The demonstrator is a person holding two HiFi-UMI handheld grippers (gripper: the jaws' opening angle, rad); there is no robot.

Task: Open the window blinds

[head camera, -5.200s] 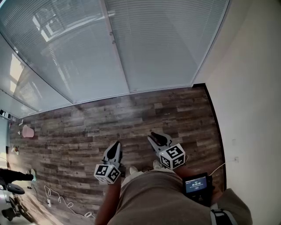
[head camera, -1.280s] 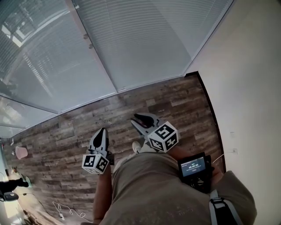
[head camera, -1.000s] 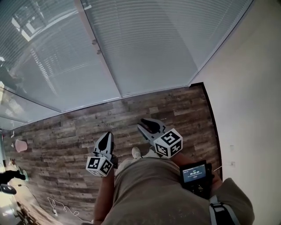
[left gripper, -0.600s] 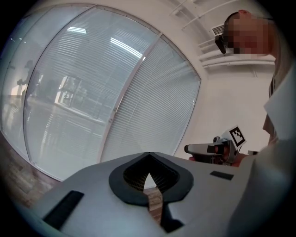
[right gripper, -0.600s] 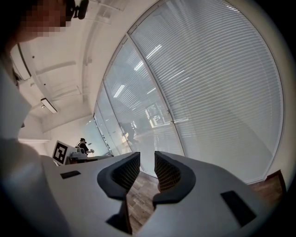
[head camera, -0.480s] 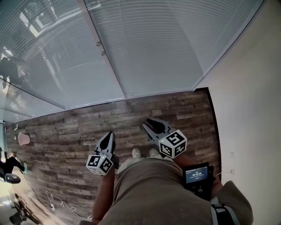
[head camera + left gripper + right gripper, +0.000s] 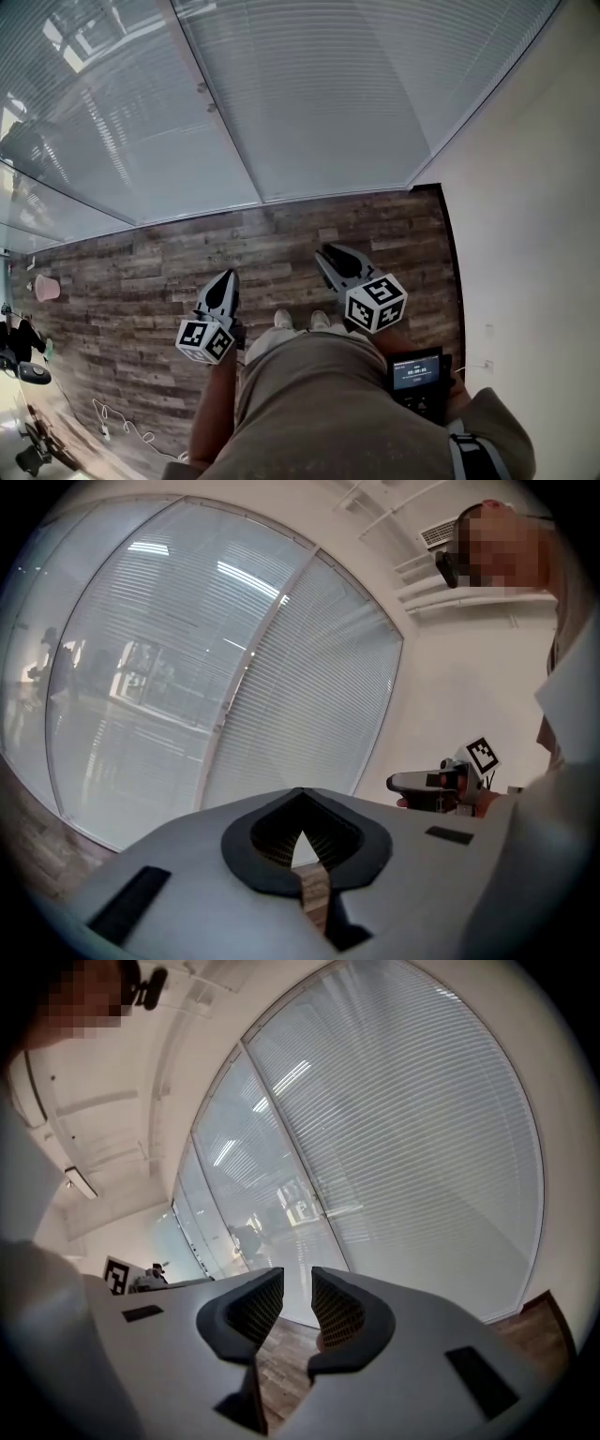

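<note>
The slatted window blinds (image 7: 319, 103) fill the head view toward 12 o'clock, above the plank floor (image 7: 141, 272). The right tongs (image 7: 330, 255), near 5 o'clock, stand slightly parted and empty. The left tongs (image 7: 226, 279), near 7 o'clock, are pressed together, empty. Both point toward the blinds.

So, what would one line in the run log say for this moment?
blinds: down, untouched | left gripper: shut, empty | right gripper: open, empty | both short of window
</note>
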